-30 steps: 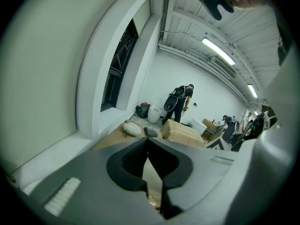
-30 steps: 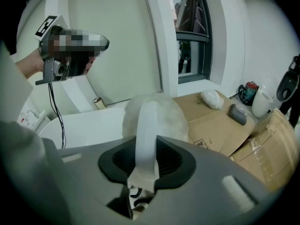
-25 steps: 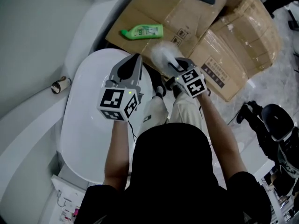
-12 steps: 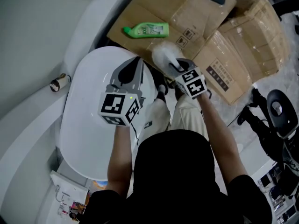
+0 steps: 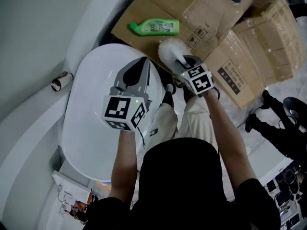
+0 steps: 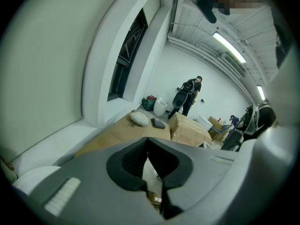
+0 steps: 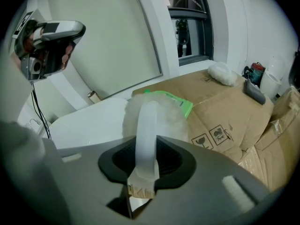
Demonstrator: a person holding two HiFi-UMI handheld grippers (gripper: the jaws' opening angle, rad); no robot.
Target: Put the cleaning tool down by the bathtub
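One cleaning tool [image 7: 147, 118] is clamped in right hand-held gripper [image 7: 145, 146]; left hand-held gripper [image 6: 148, 142] closed, empty.

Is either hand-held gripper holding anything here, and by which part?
The right hand-held gripper grips the fluffy white cleaning duster by its pale plastic handle; the left hand-held gripper holds nothing.

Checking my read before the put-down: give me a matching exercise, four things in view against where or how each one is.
1 cleaning tool
2 green bottle
3 small roll
4 left hand-held gripper

A lying on the cardboard
B shut, empty, over the bathtub
C on the ledge
D clamped in the right hand-held gripper

Pairs: 1-D; 2-A; 3-C; 4-B
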